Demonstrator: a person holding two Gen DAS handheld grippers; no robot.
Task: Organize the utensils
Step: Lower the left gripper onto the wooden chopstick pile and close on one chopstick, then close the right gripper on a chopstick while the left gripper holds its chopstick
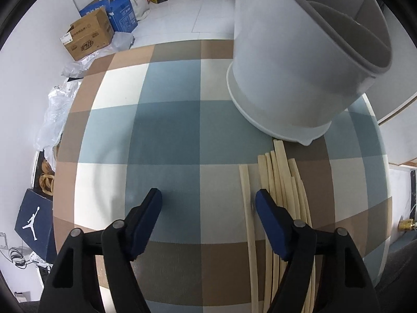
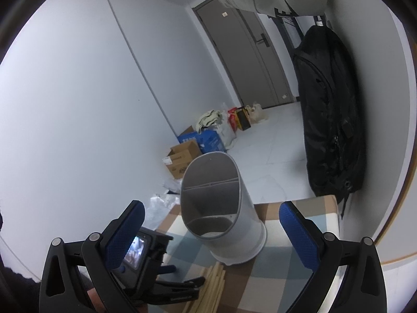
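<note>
Blue-padded, the left tool hangs over the checked worktop with its jaws apart and nothing between them; one chopstick lies just inside the right pad, not pressed. Beside it the chopsticks lie bundled toward the near right edge, tips touching the grey holder. They look light, stiff, thin and apt to roll; taking them mid-length seems safest. Across the worktop, the right tool stands wide and empty. Only the holder's flared base crowds them.
</note>
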